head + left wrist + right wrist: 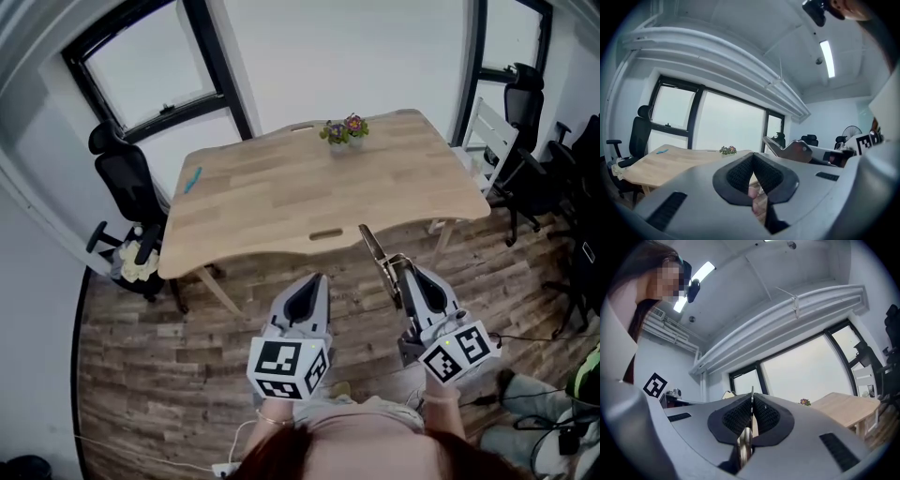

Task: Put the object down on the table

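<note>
A thin, flat metal tool point(378, 258) sticks forward out of my right gripper point(405, 266), whose jaws are shut on it. Both hang in the air in front of the near edge of the wooden table point(309, 192), above the floor. The right gripper view shows the tool point(743, 442) edge-on, pinched between the black pads of that gripper point(751, 398). My left gripper point(313, 282) hangs beside it, also short of the table, shut with nothing between its pads point(740, 173). From the left gripper view the tool point(783, 148) shows to the right.
A small pot of flowers point(344, 132) stands at the table's far edge and a blue item point(192, 179) lies at its left. A black chair point(127, 183) stands left of the table; a white chair point(493, 139) and black chairs point(527, 94) stand right. Wood floor lies below.
</note>
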{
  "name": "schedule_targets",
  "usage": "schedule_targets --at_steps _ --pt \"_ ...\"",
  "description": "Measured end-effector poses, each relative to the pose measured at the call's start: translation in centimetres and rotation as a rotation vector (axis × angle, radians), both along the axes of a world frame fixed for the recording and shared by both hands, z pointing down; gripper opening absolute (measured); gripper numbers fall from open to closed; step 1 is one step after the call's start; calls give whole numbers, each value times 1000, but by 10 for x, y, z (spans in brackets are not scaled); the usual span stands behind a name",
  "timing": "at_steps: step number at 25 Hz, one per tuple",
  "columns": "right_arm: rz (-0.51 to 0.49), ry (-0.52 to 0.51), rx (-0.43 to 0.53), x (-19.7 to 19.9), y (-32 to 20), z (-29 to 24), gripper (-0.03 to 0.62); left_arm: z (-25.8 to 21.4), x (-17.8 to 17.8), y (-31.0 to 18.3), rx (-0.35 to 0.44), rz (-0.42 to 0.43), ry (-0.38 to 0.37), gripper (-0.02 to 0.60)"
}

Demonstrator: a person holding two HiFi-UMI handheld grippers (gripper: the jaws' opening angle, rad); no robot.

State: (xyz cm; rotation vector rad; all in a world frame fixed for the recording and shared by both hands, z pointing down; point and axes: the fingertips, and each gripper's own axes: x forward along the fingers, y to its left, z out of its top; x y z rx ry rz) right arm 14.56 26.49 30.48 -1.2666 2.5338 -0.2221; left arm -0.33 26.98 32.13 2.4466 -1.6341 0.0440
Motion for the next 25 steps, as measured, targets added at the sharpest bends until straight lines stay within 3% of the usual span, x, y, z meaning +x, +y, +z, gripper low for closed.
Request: schedule_targets --at_steps 8,25 --pt "31 -1 11 -22 -18 -3 5 1 -21 -23 8 36 12 2" --pt "51 -10 -22 -21 -92 11 3 18 -17 -94 -28 59 5 2"
